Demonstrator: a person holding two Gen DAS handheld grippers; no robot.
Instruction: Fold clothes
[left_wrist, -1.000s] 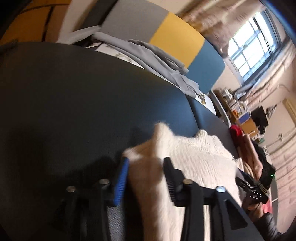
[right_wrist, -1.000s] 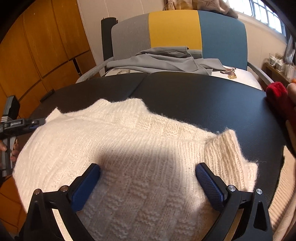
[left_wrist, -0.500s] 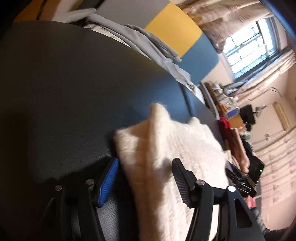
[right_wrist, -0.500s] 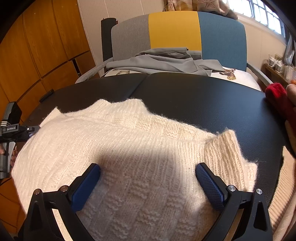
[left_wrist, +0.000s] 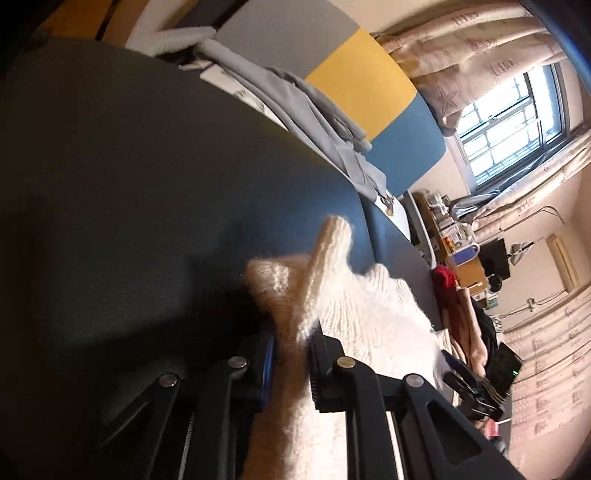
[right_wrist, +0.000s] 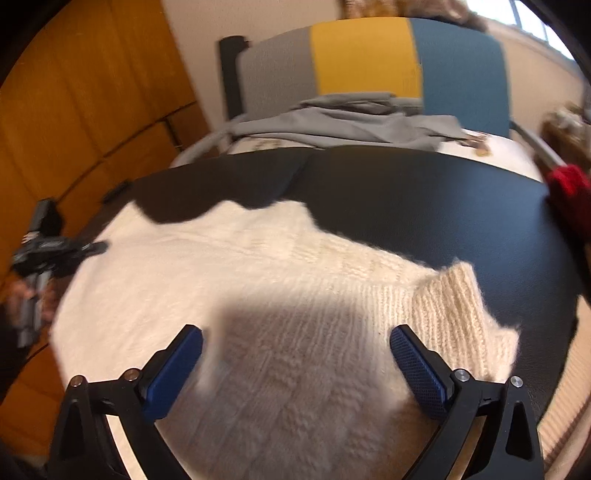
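Observation:
A cream knitted sweater (right_wrist: 258, 280) lies spread on the black table (right_wrist: 424, 206). In the left wrist view my left gripper (left_wrist: 291, 347) is shut on the sweater's (left_wrist: 369, 314) left edge, the knit bunched up between the blue pads, a ribbed cuff sticking up beyond them. My right gripper (right_wrist: 295, 350) hovers open over the near part of the sweater, its blue pads wide apart, nothing between them. The left gripper (right_wrist: 48, 251) shows at the far left of the right wrist view, held by a hand.
A grey garment (right_wrist: 343, 122) lies on a grey, yellow and blue chair (right_wrist: 369, 59) behind the table. Red and tan clothes (right_wrist: 569, 188) are piled at the table's right edge. Wooden panels (right_wrist: 74, 110) stand to the left.
My left gripper's jaws have closed on the sweater's edge, which was loose between them before. The right gripper has shifted slightly and stays open.

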